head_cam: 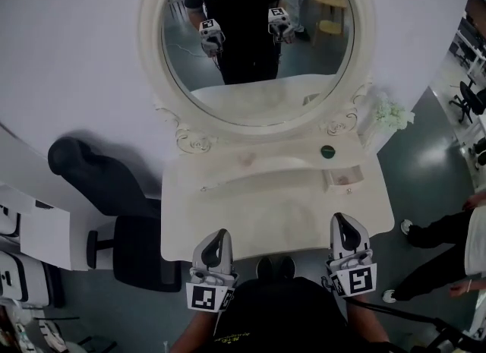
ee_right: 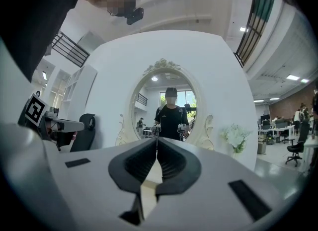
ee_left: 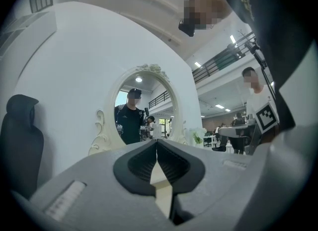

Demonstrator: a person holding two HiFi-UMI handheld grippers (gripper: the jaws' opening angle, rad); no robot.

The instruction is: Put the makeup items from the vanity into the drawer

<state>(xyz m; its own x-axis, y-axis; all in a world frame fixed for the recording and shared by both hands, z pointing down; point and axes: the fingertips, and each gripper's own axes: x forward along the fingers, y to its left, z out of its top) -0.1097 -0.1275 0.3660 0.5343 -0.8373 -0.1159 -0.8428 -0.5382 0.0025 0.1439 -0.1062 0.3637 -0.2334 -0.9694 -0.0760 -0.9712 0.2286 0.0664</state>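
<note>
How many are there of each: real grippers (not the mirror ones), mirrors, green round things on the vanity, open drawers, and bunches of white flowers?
grippers: 2, the left gripper and the right gripper, both with fingers closed and empty
mirror: 1
green round thing: 1
open drawer: 1
white flowers: 1 bunch
total: 6

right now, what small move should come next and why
Probably open the right gripper and reach it toward the small green round item at the back of the vanity. It and the left gripper are shut and empty at the near edge; the item sits on the right, just behind what looks like the open drawer.
</note>
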